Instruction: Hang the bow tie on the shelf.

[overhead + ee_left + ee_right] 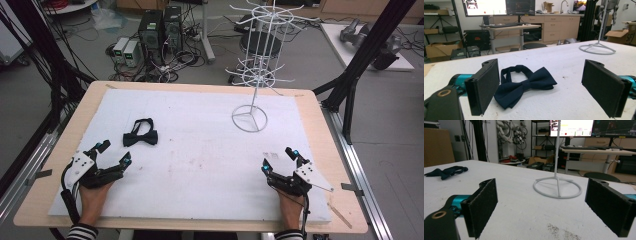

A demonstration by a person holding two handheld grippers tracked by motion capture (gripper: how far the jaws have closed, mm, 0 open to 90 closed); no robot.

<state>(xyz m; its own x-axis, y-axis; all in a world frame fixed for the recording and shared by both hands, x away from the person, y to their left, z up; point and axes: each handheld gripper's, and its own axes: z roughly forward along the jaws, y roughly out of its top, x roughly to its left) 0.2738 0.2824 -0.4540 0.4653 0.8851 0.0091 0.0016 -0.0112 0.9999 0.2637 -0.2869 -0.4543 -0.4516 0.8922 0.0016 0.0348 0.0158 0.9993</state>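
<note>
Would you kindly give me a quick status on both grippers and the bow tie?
Left gripper and right gripper open, empty. Bow tie flat on table, just ahead of left gripper, untouched. Path clear.

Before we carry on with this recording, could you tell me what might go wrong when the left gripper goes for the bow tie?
The bow tie lies flat and limp on the white sheet, so the open left gripper may pinch only its loop or one wing, and the rest could dangle. The pads might also scrape the sheet. The white wire rack stands tall on a narrow ring base; a knock from the right gripper could tip it.
</note>
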